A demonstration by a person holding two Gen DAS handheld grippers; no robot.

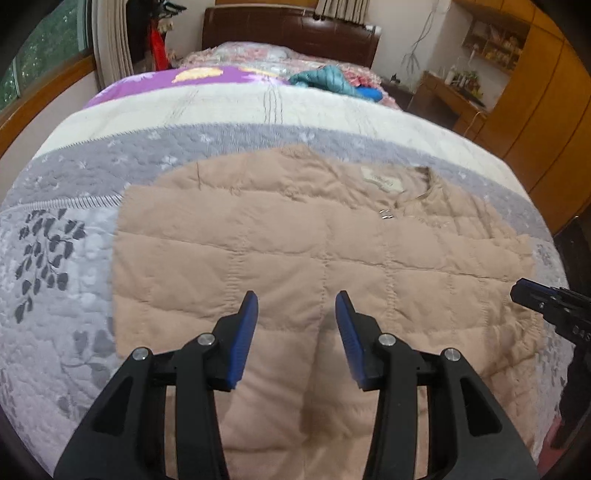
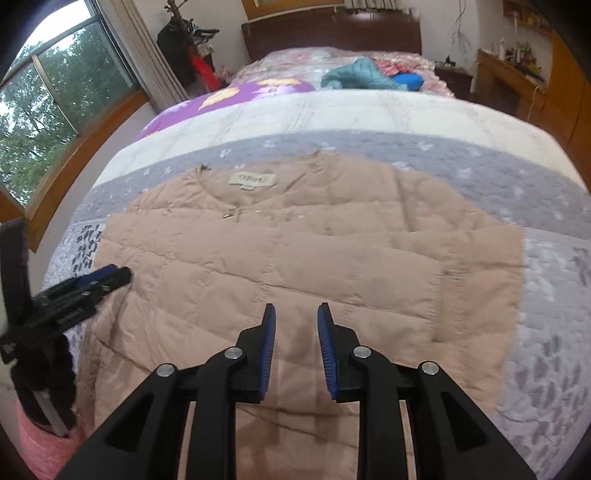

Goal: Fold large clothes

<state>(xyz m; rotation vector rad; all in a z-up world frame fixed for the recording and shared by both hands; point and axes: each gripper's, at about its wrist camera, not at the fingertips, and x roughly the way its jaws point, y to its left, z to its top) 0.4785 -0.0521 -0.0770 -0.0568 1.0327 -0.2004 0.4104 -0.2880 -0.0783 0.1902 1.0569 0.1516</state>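
Two empty grippers over a spread quilted jacket

Both grippers hover above a beige quilted jacket (image 1: 314, 236) that lies flat across the near end of the bed (image 1: 66, 280), on its grey patterned quilt, close to the bed's near edge. The collar and its label (image 2: 253, 180) face the far side, toward the headboard (image 2: 332, 35). The left gripper (image 1: 296, 299) has its blue pads parted, with nothing between them; the fabric lies below, untouched as far as the view shows. The right gripper (image 2: 295, 310) stands with a narrower gap, also released and holding nothing.

The jacket looks light, puffy and soft, so it should bend readily along its stitched seams but slump wherever it is not supported. Its smooth shell may slip between narrow pads, so a pinch on a firm stitched edge seems safer than one on a padded panel. Sensible places to take hold are the two outer edges on the near side, one per gripper, well apart, so the cloth lifts evenly. A teal garment (image 2: 356, 74) lies far off near the headboard end.
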